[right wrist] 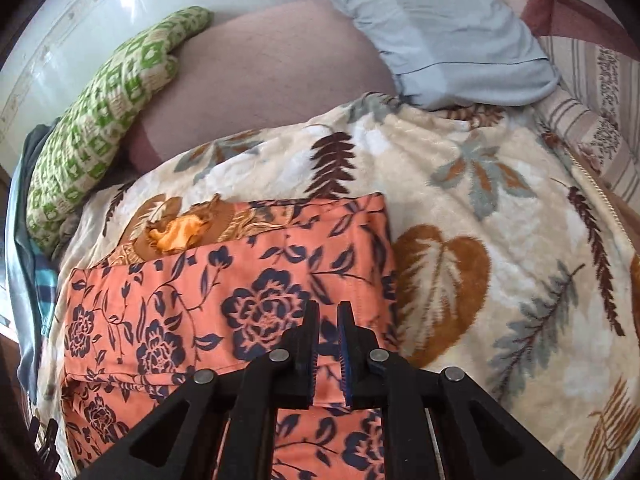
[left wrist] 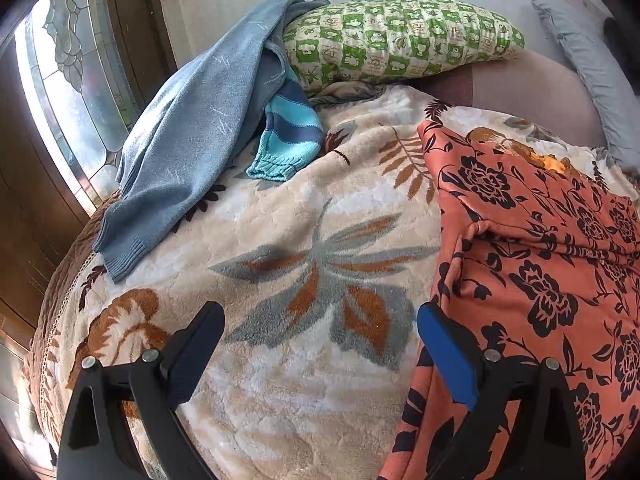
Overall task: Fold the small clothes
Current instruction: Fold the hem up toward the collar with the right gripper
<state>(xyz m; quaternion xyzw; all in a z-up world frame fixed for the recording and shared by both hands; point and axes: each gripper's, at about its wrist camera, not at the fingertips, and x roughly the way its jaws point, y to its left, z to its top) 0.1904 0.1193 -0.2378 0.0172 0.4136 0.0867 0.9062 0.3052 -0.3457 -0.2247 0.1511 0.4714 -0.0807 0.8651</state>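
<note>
An orange garment with dark blue flowers [left wrist: 540, 264] lies on the leaf-patterned blanket [left wrist: 280, 280], at the right in the left wrist view. My left gripper [left wrist: 320, 320] is open and empty over the blanket, its blue-padded finger at the garment's left edge. In the right wrist view the garment [right wrist: 208, 300] lies folded over itself, with a golden-brown lining [right wrist: 176, 232] showing at its far edge. My right gripper [right wrist: 328, 312] is nearly shut above the garment's right part, with a narrow gap; whether it pinches cloth cannot be told.
A grey-blue sweater [left wrist: 188, 136] and a striped turquoise knit sleeve [left wrist: 288, 136] lie at the far left of the bed. A green-checked pillow [left wrist: 400, 40] and a pale blue pillow [right wrist: 440, 32] sit at the head. A window [left wrist: 68, 80] is at the left.
</note>
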